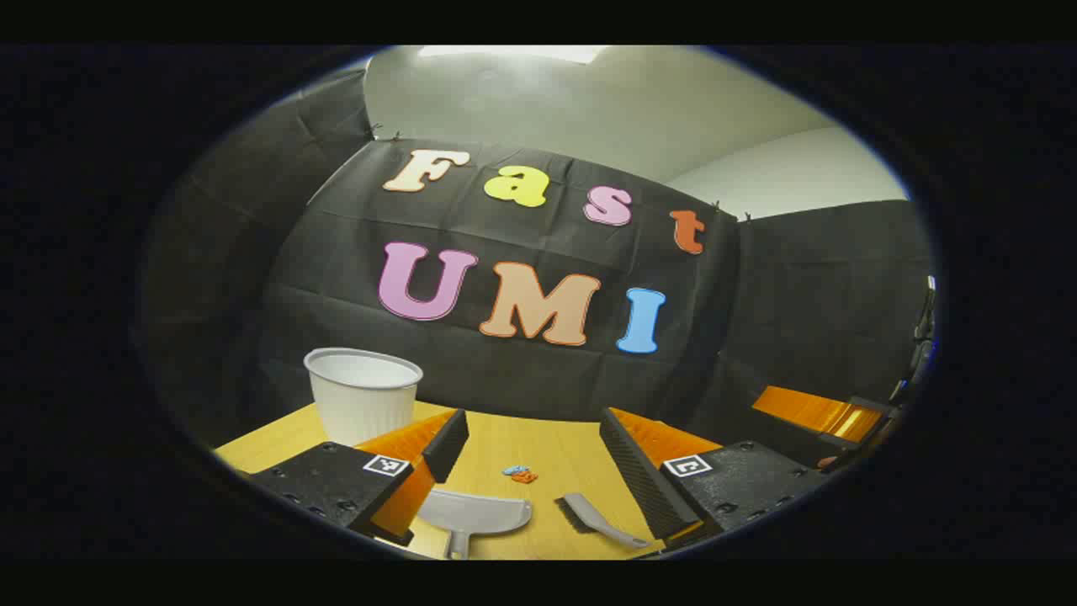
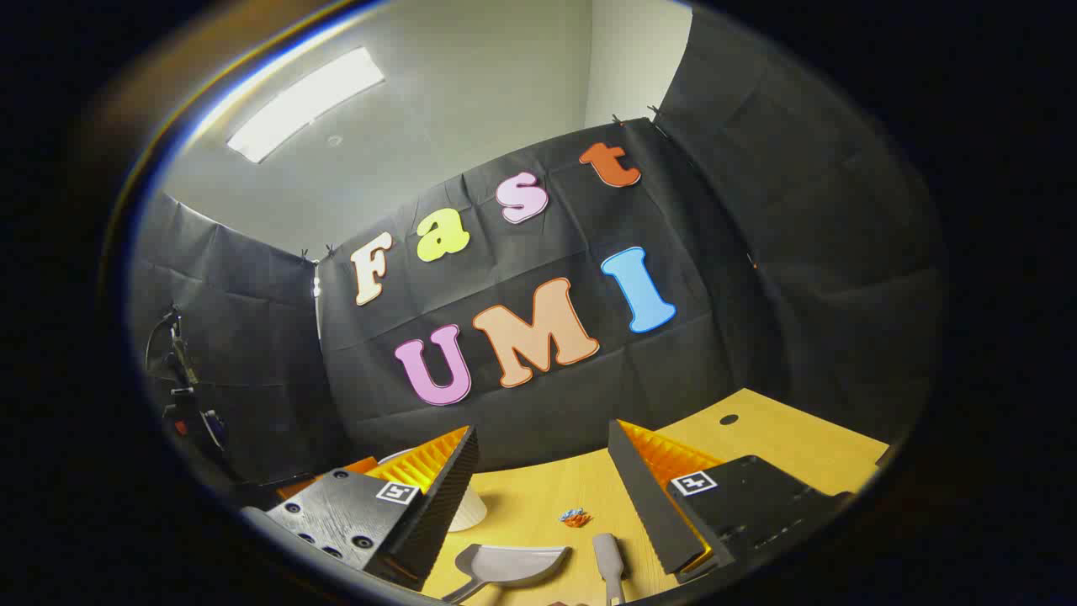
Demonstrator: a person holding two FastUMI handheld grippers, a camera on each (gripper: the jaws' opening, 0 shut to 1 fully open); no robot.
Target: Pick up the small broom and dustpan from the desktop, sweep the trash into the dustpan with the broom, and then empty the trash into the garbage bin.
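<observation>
Left gripper view, left to right: a white ribbed garbage bin [image 1: 363,394] stands upright at the far left of the wooden desktop [image 1: 551,438]. My left gripper [image 1: 533,459] hangs above the desk, its 2 fingers wide apart and holding nothing. Between them, on the desk: 1 grey dustpan [image 1: 473,513] lying flat, handle toward me; 1 small heap of blue and orange trash [image 1: 521,474] just beyond it; 1 small grey broom [image 1: 594,519] beside the pan, bristles pointing at the pan. Far right, part of the other gripper [image 1: 829,417] at the edge.

Right gripper view, left to right: garbage bin [image 2: 468,508] mostly hidden behind my left-hand finger. My right gripper [image 2: 545,480] also stands apart, empty. Dustpan [image 2: 511,566], then trash [image 2: 575,517], then broom [image 2: 609,564] lie between the fingers, none touching another.
</observation>
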